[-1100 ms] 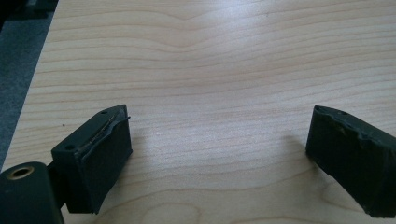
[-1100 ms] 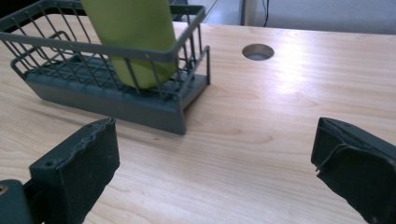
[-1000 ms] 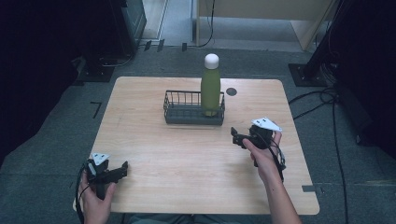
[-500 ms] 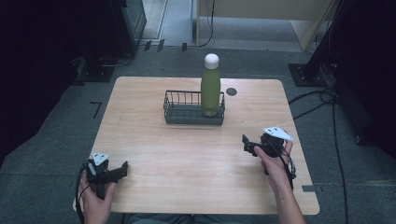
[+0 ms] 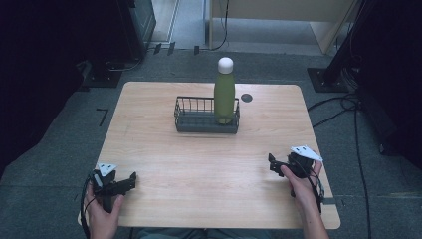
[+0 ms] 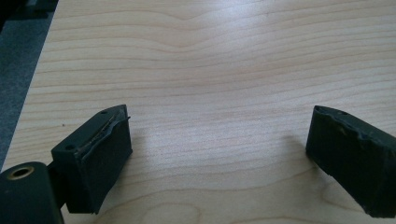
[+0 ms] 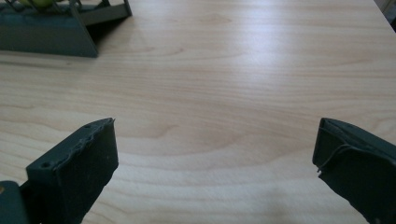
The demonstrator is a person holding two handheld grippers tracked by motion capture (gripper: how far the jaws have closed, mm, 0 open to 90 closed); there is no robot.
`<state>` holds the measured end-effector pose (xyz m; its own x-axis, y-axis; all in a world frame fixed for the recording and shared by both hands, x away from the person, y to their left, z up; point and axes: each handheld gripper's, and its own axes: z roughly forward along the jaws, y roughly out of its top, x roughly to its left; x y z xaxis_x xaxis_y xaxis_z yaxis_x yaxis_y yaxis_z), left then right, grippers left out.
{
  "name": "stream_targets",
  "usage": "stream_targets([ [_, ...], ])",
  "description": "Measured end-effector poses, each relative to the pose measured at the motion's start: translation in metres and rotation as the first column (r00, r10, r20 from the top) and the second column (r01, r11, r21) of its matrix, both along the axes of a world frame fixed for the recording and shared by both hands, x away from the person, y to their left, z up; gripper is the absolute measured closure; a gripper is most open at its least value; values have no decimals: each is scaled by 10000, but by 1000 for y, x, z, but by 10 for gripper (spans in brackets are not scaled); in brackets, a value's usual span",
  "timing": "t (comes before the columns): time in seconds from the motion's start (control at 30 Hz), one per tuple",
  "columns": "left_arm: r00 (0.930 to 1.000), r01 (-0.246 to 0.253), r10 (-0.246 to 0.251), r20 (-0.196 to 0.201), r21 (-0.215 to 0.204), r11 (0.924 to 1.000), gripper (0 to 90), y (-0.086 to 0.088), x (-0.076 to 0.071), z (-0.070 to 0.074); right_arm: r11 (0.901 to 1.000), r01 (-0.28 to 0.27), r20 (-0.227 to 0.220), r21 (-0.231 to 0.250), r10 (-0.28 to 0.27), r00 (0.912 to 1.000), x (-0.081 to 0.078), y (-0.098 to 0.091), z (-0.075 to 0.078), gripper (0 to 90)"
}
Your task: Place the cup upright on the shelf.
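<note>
Right gripper [image 5: 272,164]: withdrawn from wire basket [image 5: 206,122] and green bottle [image 5: 224,94], jaws wide, empty. Left gripper [image 5: 130,180]: unmoved, wide. Placement apparently finished.

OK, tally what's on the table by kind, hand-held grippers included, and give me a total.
Bottle: 1, green with a white cap, standing upright in the basket.
Wire basket: 1, black.
Hand-held gripper: 2, the left and the right, both with jaws apart and holding nothing.
Round dark spot on the tabletop: 1; too small to identify.
Total: 5.
</note>
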<state>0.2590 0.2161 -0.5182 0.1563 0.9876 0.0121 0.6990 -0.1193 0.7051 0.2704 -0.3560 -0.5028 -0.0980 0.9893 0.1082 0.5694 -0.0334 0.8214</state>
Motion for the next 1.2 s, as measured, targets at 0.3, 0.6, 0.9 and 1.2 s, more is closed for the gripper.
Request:
stream_targets([
  [0.3, 10000, 8, -8, -11, 14, 10000, 72, 0, 0, 0, 9982, 557, -426, -207, -566, 9975, -20, -23, -11, 0],
  [0.6, 10000, 2, -2, -3, 1, 10000, 72, 0, 0, 0, 9909, 1049, -834, -844, -1120, 9902, -36, -36, -22, 0],
  [0.9, 10000, 8, -8, -10, 9, 10000, 72, 0, 0, 0, 9850, 1276, -1551, -1160, -1449, 9772, -50, -44, -25, 0],
  [1.2, 10000, 5, -5, -11, 7, 10000, 72, 0, 0, 0, 9876, 1228, -1658, -978, -1378, 9765, -55, -45, -25, 0],
])
